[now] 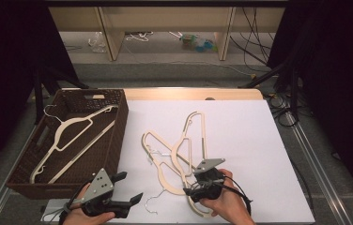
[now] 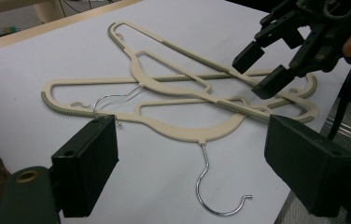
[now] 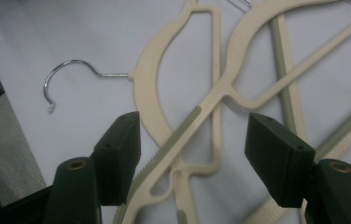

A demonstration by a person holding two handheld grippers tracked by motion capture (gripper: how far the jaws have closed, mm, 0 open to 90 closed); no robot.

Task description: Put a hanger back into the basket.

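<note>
High view: a white surface (image 1: pixel 240 126) carries a pile of cream hangers (image 1: pixel 179 154); left of it, a brown wicker basket (image 1: pixel 118 117) holds one hanger (image 1: pixel 73 136). Shelving stands on the floor beyond. Left gripper view: left tongs (image 2: pixel 192 163) gape, empty. Right gripper view: right tongs (image 3: pixel 192 158) open astride the pile, pads not touching.

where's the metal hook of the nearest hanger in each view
High view: the metal hook lies near the bottom edge, left of centre, between the left hand-held gripper and the right hand-held gripper.
Left gripper view: low in the middle, curling towards the lower right, between the two black jaws.
Right gripper view: upper left, above the left jaw.
Shared landmark: the cream neck of the hanger that the hook's wire runs into, on the white table sheet.
</note>
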